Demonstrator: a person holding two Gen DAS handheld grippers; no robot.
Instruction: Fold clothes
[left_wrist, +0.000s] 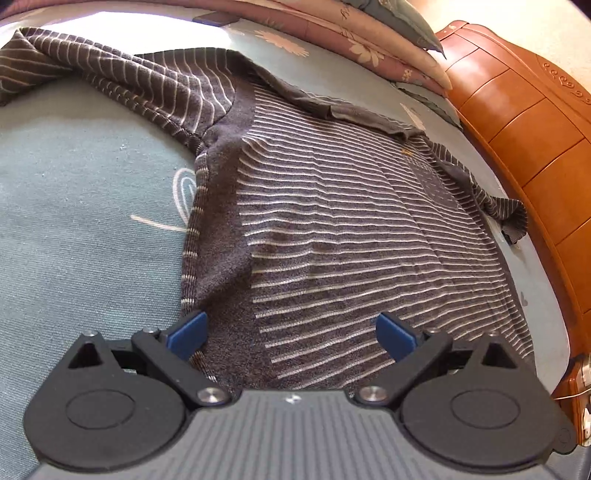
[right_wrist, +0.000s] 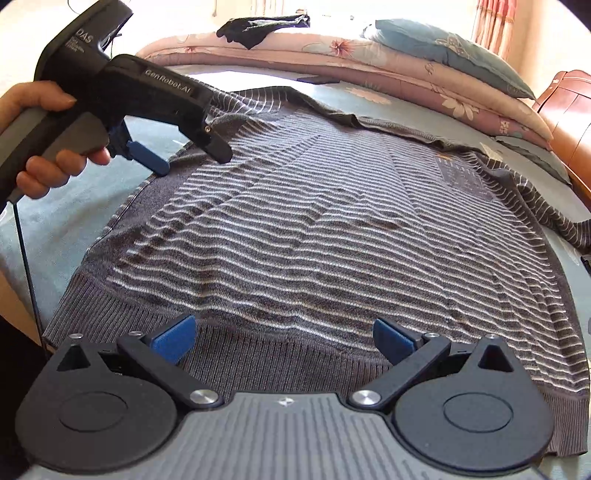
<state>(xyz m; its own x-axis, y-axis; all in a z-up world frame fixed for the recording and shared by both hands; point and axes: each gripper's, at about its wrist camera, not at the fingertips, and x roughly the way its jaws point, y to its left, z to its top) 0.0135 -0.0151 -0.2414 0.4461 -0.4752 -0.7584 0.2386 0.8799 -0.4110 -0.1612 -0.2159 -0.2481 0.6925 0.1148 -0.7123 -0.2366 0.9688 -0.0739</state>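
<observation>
A grey-brown sweater with thin white stripes (left_wrist: 351, 221) lies spread flat on the teal bedsheet (left_wrist: 74, 221). One sleeve (left_wrist: 92, 74) trails off to the far left; the other sleeve (left_wrist: 506, 210) is bunched at the right edge. My left gripper (left_wrist: 291, 332) is open and hovers over the sweater's left side seam. In the right wrist view the sweater (right_wrist: 332, 240) fills the middle. My right gripper (right_wrist: 284, 338) is open just above the ribbed hem (right_wrist: 280, 365). The left gripper (right_wrist: 192, 162), held by a hand (right_wrist: 48, 162), is open over the sweater's far left side.
Folded pink floral quilts (right_wrist: 406, 70) and a teal pillow (right_wrist: 443, 48) lie along the back of the bed. A dark cloth (right_wrist: 262, 26) rests on the quilts. An orange wooden headboard (left_wrist: 535, 129) borders the right. A dark flat object (right_wrist: 317, 79) lies on the sheet.
</observation>
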